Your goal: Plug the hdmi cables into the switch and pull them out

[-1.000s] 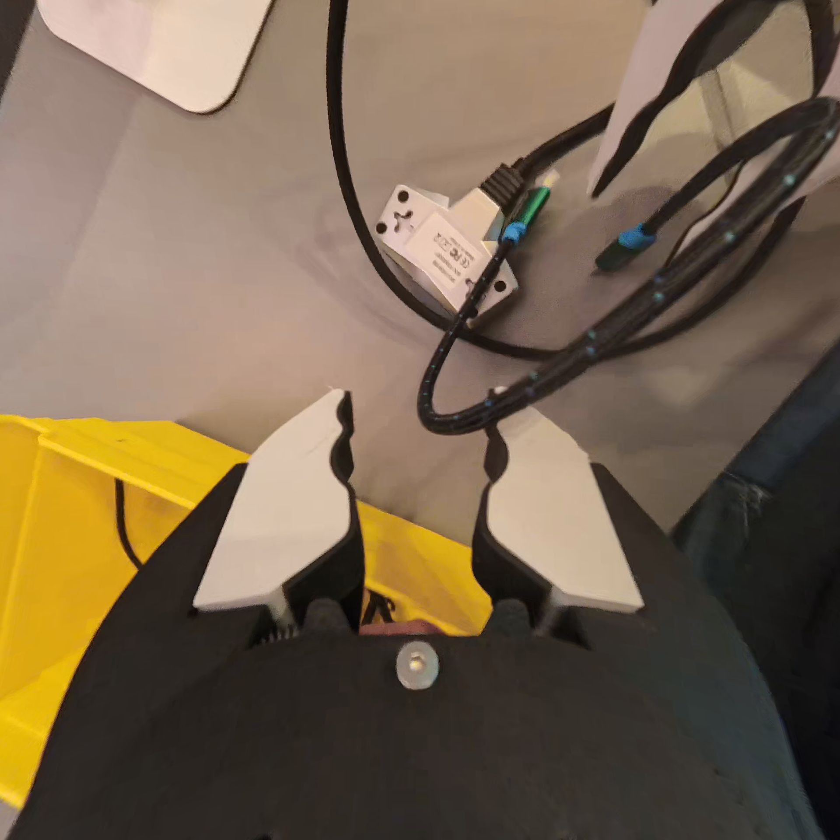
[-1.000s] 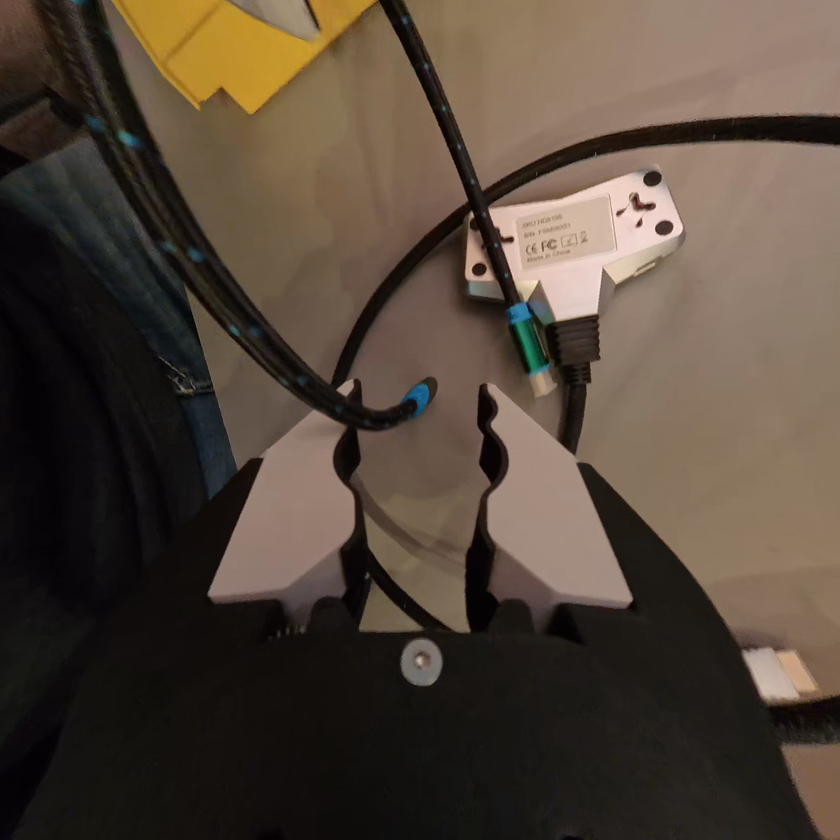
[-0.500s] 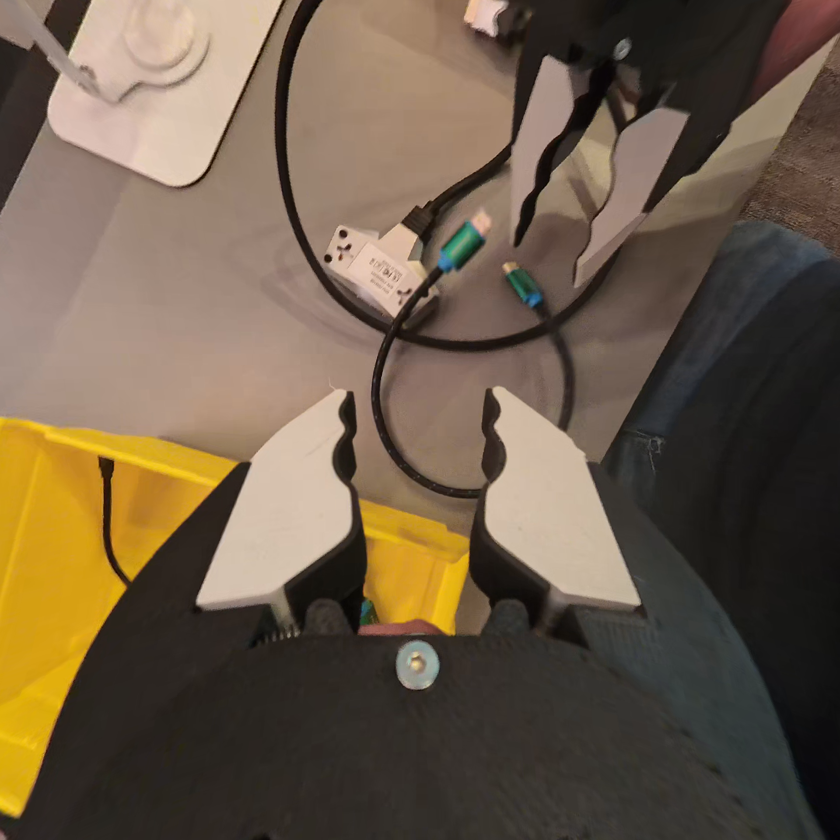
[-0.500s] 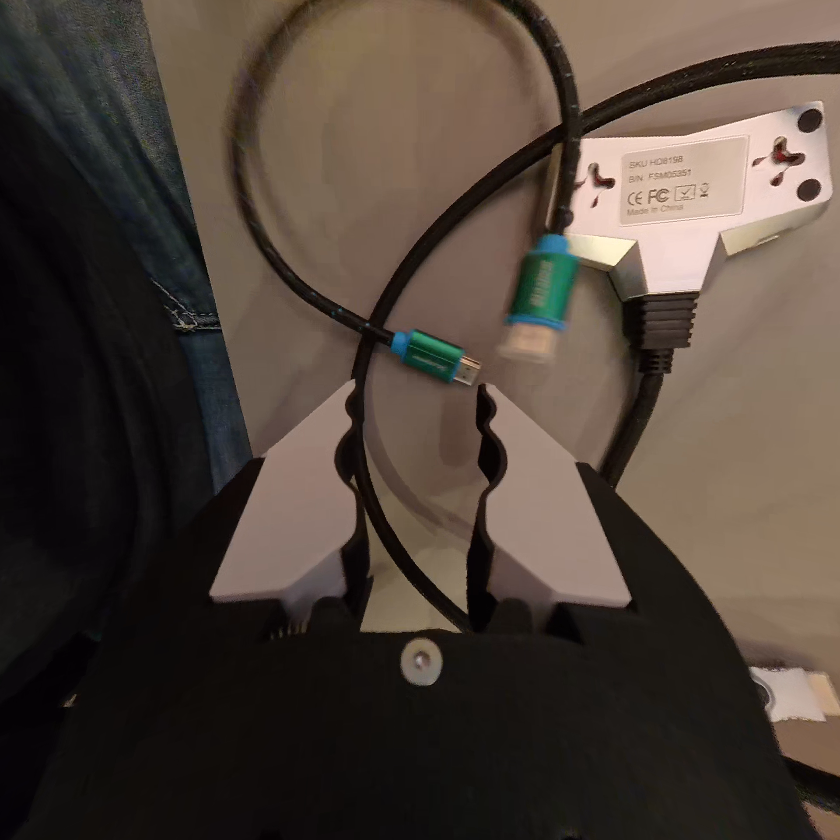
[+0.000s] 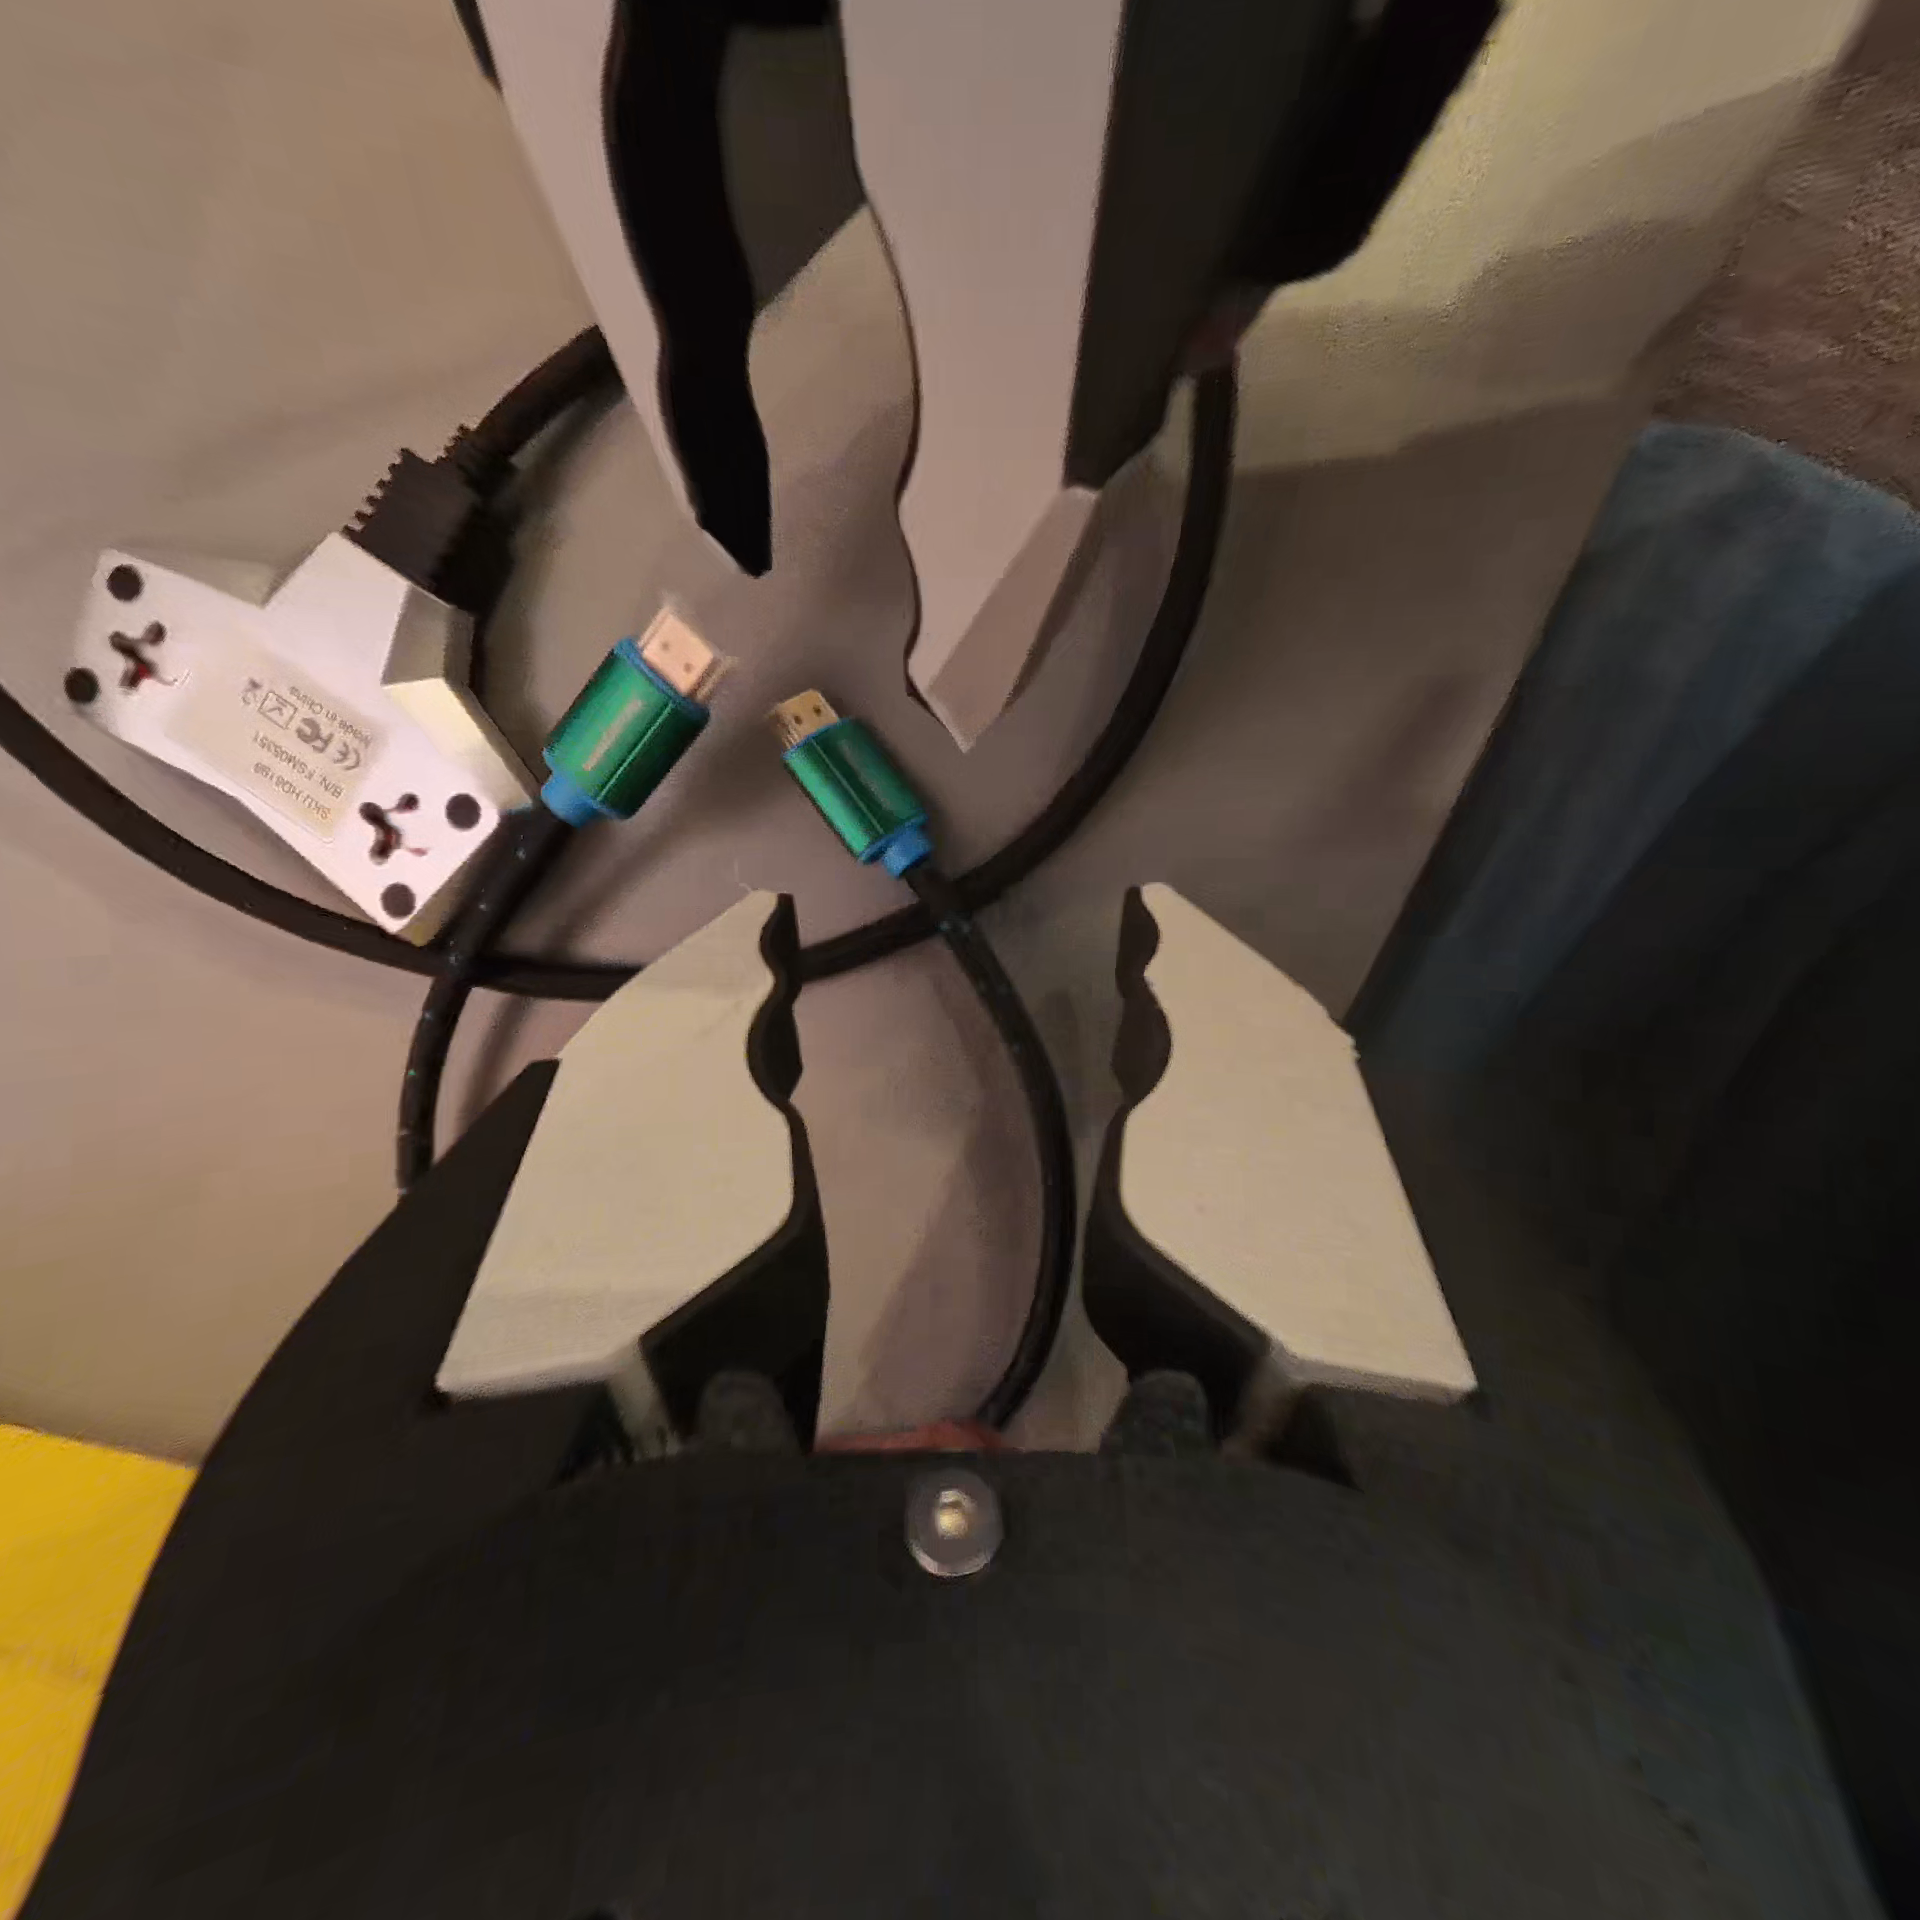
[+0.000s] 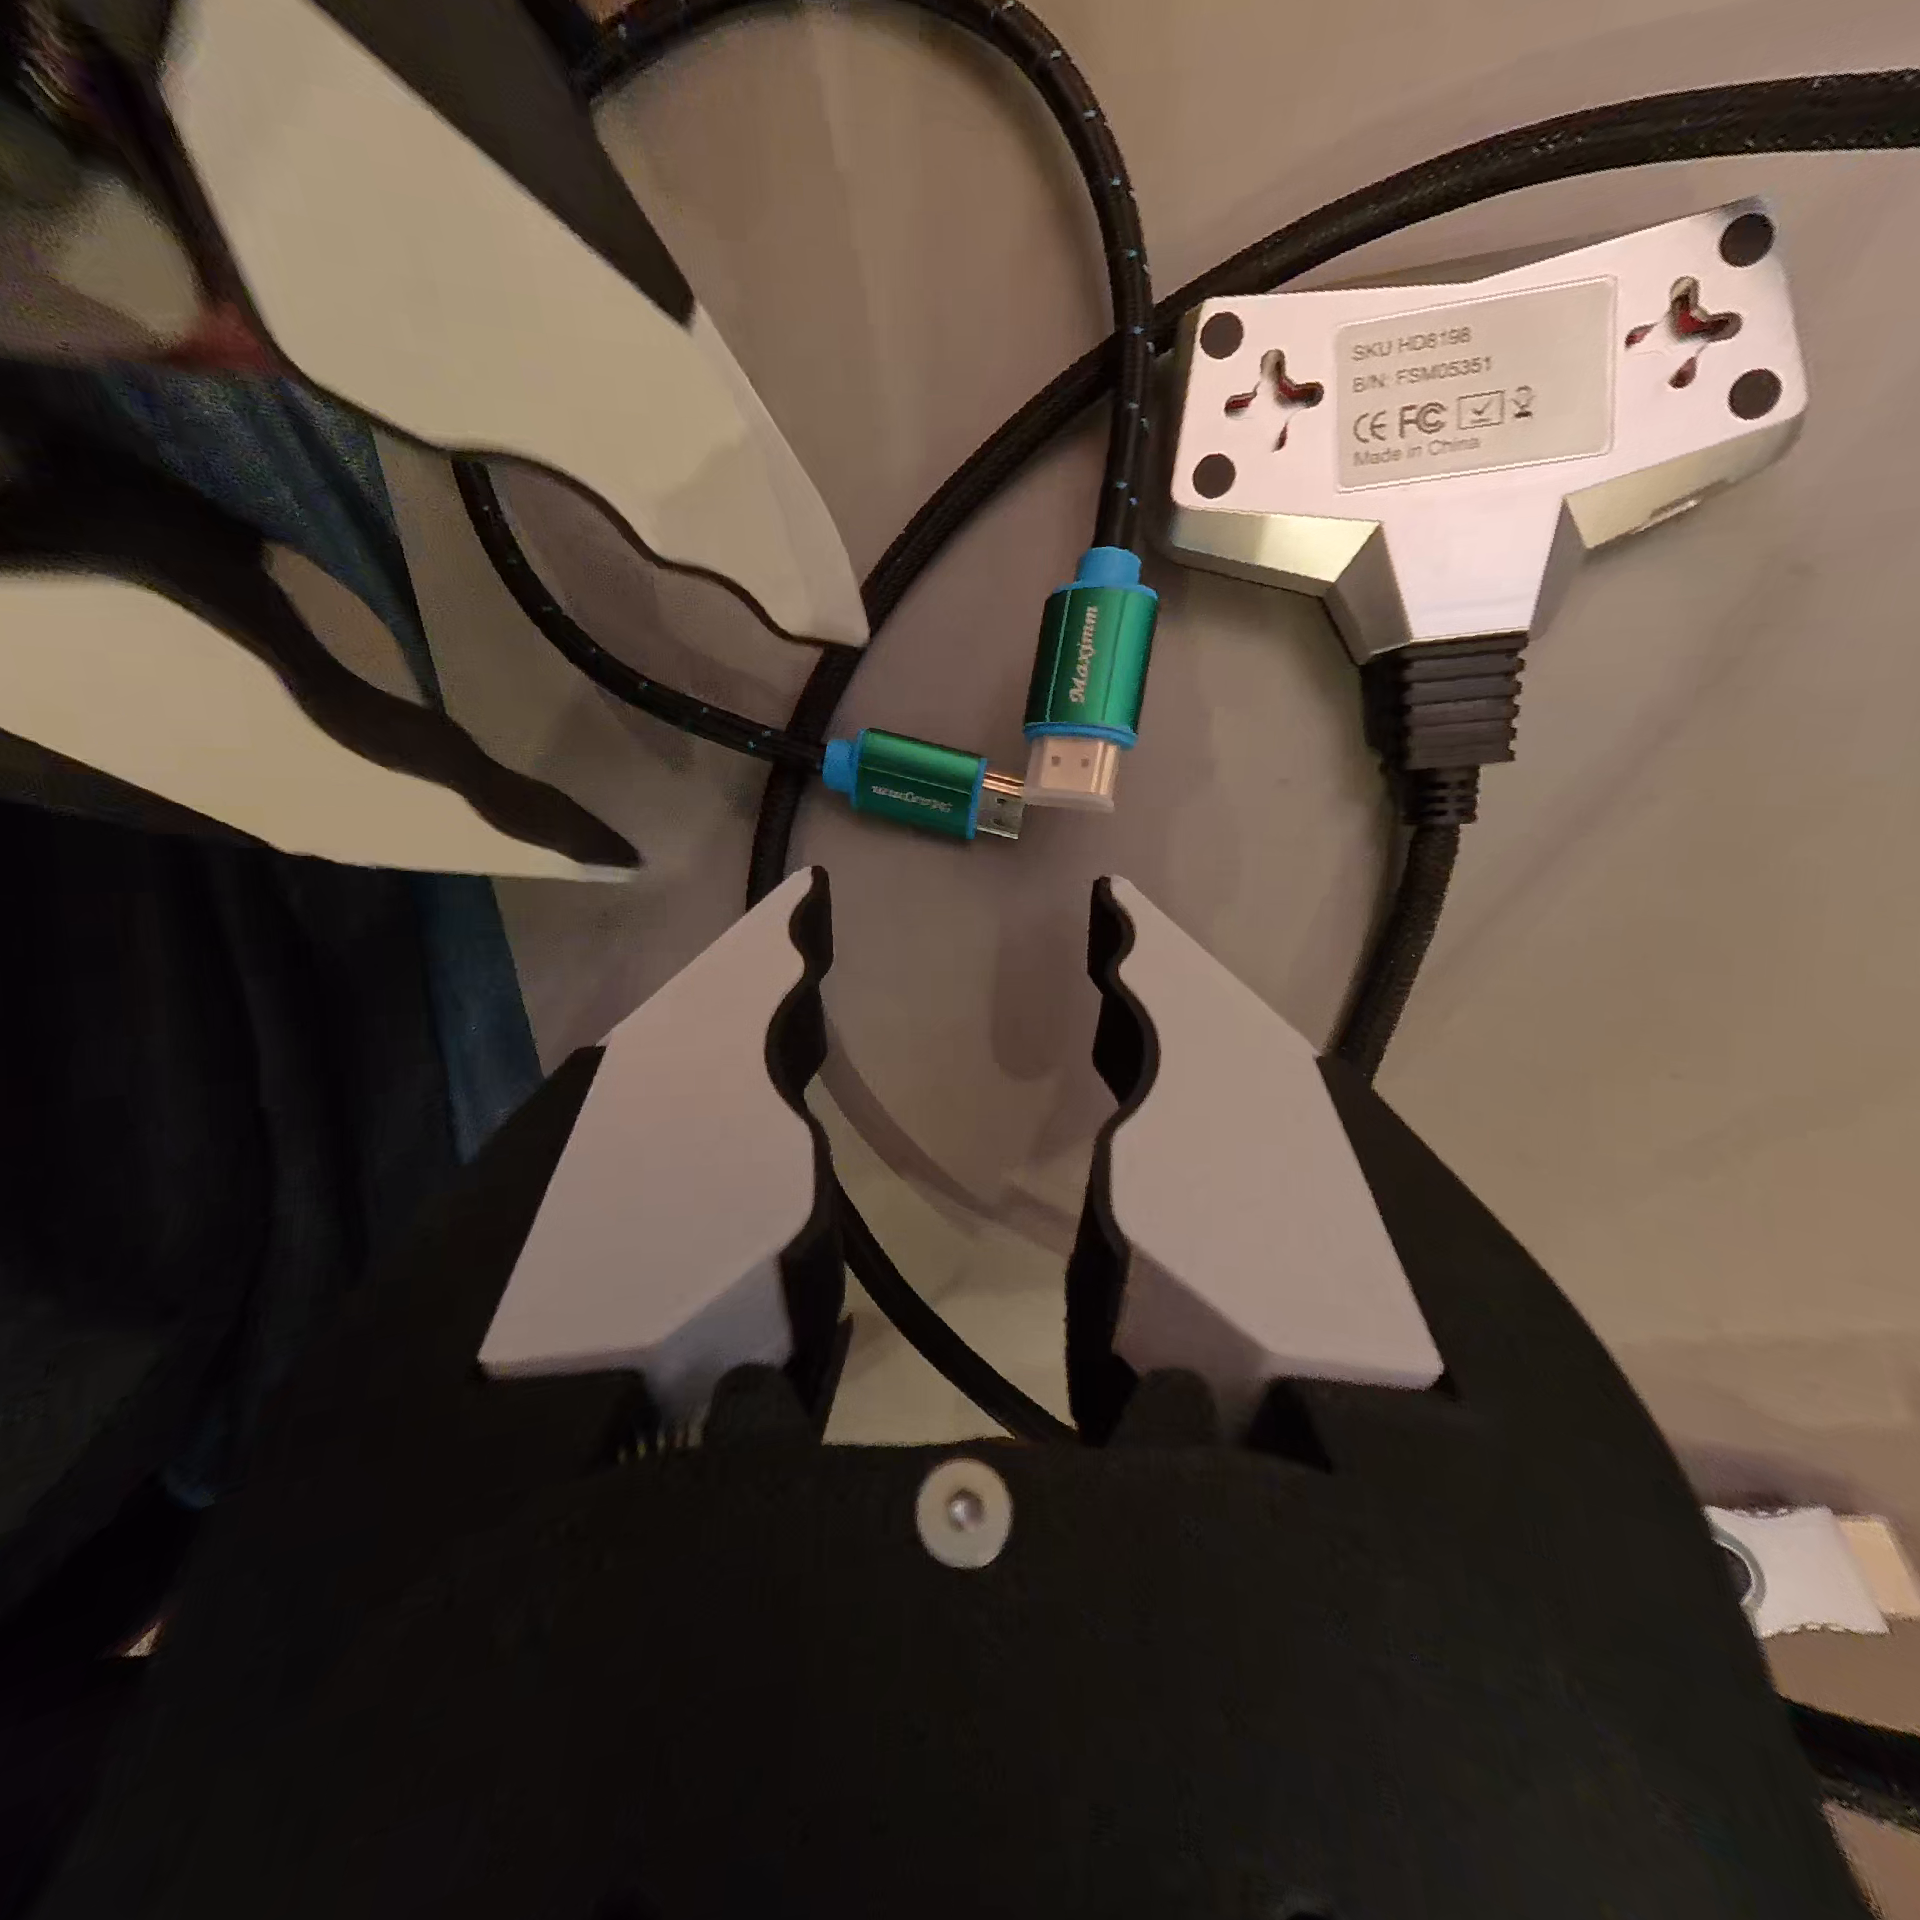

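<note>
The silver HDMI switch lies label side up on the grey table, also in the right wrist view, with a thick black cable fixed to its stem. Two green HDMI plugs lie loose beside it, one nearer the switch and one smaller; neither is in the switch. My left gripper is open and empty just short of the smaller plug. My right gripper is open and empty facing it, tips near both plugs. Each gripper shows in the other's view.
The thick black braided cable loops around the plugs on the table. A yellow bin stands at the near left. A person's blue-jeaned leg is by the table edge on the right. A small white object lies at the far side. The grippers' ends are close to 5 centimetres from one another. From the right gripper's tips to the silver HDMI switch is close to 10 centimetres. Seen from the right wrist view as well.
The braided cable bundle that hung in the air has come to rest on the table. Both grippers have moved in close to the two plugs from opposite sides, staying open.
</note>
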Demonstrator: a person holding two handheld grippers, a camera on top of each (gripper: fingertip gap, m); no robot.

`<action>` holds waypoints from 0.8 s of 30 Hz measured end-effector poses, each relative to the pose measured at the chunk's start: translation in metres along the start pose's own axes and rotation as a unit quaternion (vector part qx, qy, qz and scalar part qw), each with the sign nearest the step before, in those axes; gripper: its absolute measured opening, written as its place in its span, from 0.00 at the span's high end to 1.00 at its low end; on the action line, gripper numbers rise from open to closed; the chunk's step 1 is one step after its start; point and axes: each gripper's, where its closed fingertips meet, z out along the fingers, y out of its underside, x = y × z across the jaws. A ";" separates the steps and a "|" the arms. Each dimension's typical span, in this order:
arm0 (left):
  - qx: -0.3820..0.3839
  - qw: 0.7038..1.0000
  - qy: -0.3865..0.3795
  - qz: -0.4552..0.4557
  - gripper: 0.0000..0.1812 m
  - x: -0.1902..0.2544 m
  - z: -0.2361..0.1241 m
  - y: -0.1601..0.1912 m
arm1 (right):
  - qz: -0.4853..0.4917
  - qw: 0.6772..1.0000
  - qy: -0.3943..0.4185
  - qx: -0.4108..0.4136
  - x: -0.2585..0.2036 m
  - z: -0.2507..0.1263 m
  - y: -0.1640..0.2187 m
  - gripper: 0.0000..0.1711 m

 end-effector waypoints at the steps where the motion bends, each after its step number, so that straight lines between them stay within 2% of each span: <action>1: 0.004 1.000 -0.009 -0.008 0.69 0.001 0.009 0.000 | 0.002 1.000 0.001 0.001 0.001 0.000 0.000 0.72; 3: -0.017 1.000 -0.021 -0.005 0.75 0.003 0.022 0.011 | 0.003 1.000 0.000 0.003 0.000 -0.001 0.001 0.72; 8: 0.016 0.999 -0.004 -0.031 0.91 -0.001 0.021 0.010 | 0.004 1.000 -0.005 0.020 0.000 -0.003 -0.001 0.73; 17: 0.111 0.992 0.057 -0.032 0.94 0.000 -0.012 -0.011 | -0.051 0.997 -0.024 0.060 -0.012 -0.010 -0.014 0.74; 22: 0.114 0.991 0.071 -0.022 0.94 -0.002 -0.022 -0.012 | -0.051 0.996 -0.026 0.070 -0.012 -0.014 -0.015 0.73; 24: 0.108 0.992 0.064 -0.020 0.95 -0.005 -0.022 -0.009 | -0.038 0.997 0.015 0.062 0.002 -0.015 -0.013 0.71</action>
